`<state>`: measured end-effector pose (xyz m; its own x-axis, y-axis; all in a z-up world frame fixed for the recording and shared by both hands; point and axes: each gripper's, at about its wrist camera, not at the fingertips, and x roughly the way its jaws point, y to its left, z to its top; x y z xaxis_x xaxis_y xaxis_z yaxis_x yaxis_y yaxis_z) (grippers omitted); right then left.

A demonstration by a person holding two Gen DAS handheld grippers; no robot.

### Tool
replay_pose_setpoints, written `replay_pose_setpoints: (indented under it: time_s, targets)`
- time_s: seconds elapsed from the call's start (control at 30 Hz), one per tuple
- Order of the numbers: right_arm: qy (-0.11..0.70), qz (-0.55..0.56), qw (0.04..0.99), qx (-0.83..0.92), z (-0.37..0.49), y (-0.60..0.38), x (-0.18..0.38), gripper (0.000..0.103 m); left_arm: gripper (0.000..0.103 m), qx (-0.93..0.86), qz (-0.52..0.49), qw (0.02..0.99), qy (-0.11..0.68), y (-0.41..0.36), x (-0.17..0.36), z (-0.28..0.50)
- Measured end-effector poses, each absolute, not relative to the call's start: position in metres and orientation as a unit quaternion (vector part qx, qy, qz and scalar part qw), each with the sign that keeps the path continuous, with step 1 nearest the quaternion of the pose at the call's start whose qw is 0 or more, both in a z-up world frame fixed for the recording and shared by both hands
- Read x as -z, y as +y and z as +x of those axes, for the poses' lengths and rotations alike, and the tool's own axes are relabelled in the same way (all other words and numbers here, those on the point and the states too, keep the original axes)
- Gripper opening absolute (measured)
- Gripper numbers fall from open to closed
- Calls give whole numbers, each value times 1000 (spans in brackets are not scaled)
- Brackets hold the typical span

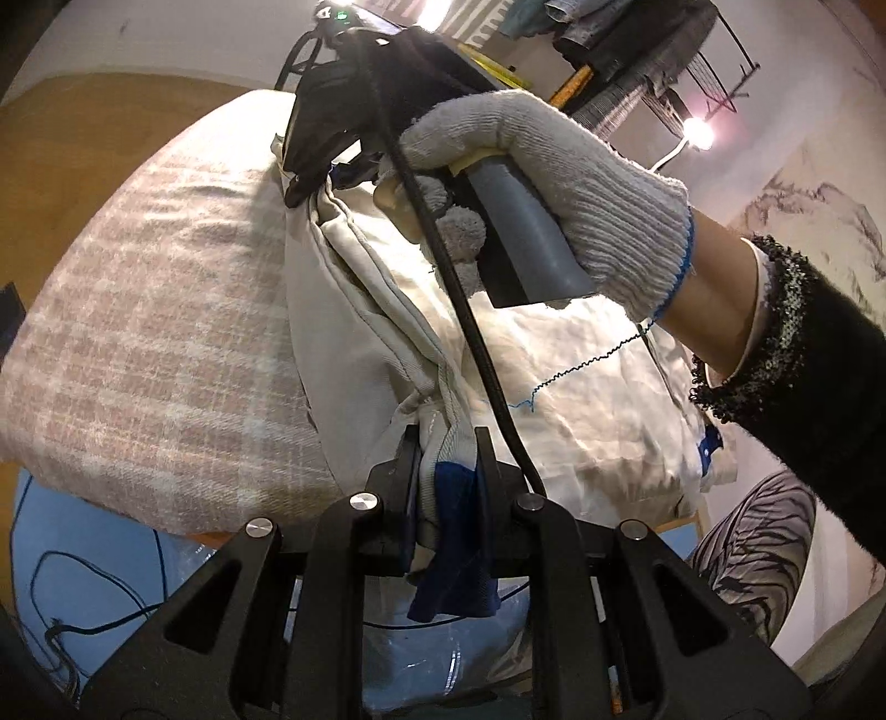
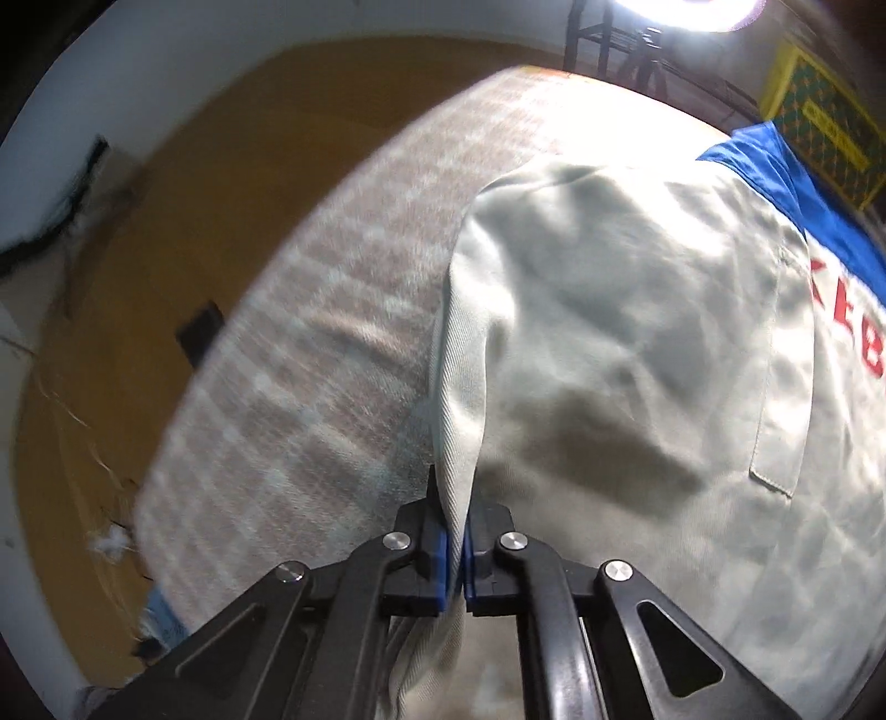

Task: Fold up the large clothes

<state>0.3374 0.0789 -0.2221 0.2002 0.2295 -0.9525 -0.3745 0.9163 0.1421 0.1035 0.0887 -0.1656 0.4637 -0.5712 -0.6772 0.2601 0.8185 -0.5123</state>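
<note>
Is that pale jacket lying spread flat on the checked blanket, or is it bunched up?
Bunched up. The pale jacket is creased and gathered in ridges on the checked blanket, with both tools pinching its fabric.

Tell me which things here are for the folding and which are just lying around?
For the folding:
- pale jacket
- left gripper, pinching its hem
- right gripper, pinching its edge
- checked blanket underneath

Just lying around:
- black cables below the bed
- clothes rack at the back

1. Left wrist view: sharp, warm indoor light; a bare lamp (image 1: pixel 698 130) glares above and right of the claw; edges bow and darken.
2. Right wrist view: motion-blurred left of the claw; overhead lamp (image 2: pixel 686 8) blown out; dappled shadows on pale cloth (image 2: pixel 637 343).
</note>
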Motion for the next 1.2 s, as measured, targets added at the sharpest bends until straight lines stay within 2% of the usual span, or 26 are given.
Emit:
replay_pose_setpoints:
  time_s: [0.33, 0.53, 0.77, 0.97, 1.1, 1.13, 1.2]
  targets:
    - [538, 118, 796, -250, 326, -34, 178, 1, 14, 274, -96, 851, 437, 42, 142, 90]
    - [478, 218, 808, -269, 306, -108, 171, 1, 14, 289, -42, 850, 438, 10, 132, 85]
    - [461, 334, 791, -225, 283, -182, 209, 1, 14, 308, 16, 838, 451, -35, 138, 79]
    - [458, 391, 776, -188, 260, -218, 235, 1, 14, 318, 78, 827, 457, -64, 147, 71]
    - [488, 378, 767, -174, 262, -219, 248, 1, 14, 320, 89, 822, 463, -71, 153, 73]
    - [492, 359, 773, -177, 265, -216, 244, 6, 14, 320, 89, 821, 464, -71, 153, 73]
    - [502, 300, 794, -168, 271, -210, 227, 22, 14, 321, 88, 821, 464, -71, 154, 72]
